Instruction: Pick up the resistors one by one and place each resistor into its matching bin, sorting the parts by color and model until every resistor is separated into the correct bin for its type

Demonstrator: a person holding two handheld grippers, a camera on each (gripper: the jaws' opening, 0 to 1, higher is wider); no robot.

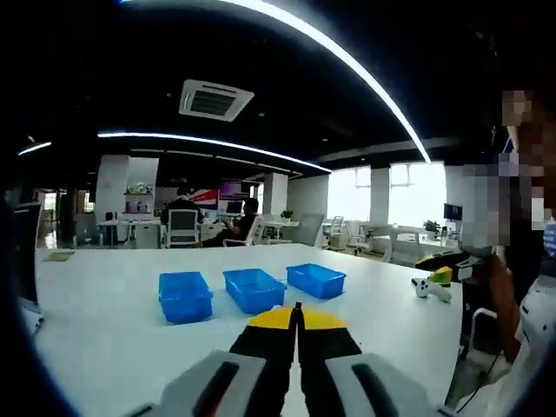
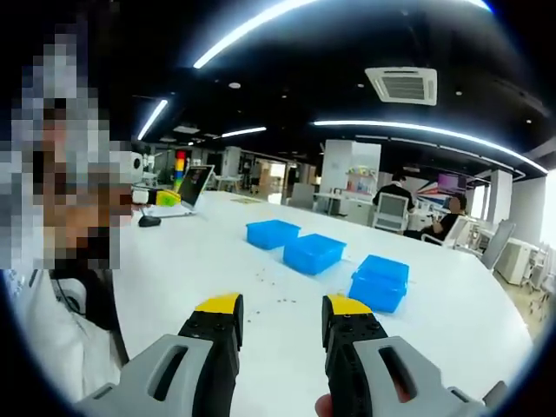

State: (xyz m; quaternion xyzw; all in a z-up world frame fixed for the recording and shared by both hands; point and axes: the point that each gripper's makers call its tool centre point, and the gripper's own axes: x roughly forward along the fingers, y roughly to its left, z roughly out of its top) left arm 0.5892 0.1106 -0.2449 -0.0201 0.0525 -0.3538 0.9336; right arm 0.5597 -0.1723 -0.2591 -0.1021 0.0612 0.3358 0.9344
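Observation:
Three blue bins stand in a row on the white table (image 1: pixel 104 321): the left bin (image 1: pixel 185 296), the middle bin (image 1: pixel 254 289) and the right bin (image 1: pixel 316 280). My left gripper (image 1: pixel 298 313) is shut, its yellow-tipped jaws pressed together just short of the middle bin, and I see nothing between them. In the right gripper view the same bins (image 2: pixel 314 253) run from far left to near right. Tiny dark bits, probably resistors (image 2: pixel 280 299), lie scattered on the table before them. My right gripper (image 2: pixel 283 306) is open and empty, low over the table near those bits.
A person (image 1: pixel 521 304) stands at the table's edge, with a black-and-yellow device (image 1: pixel 445 265) beside them. An open laptop (image 2: pixel 195 184) and a mouse (image 2: pixel 149 221) sit at the far end. A dark screen (image 1: pixel 22 252) stands at the left edge. People sit at desks behind.

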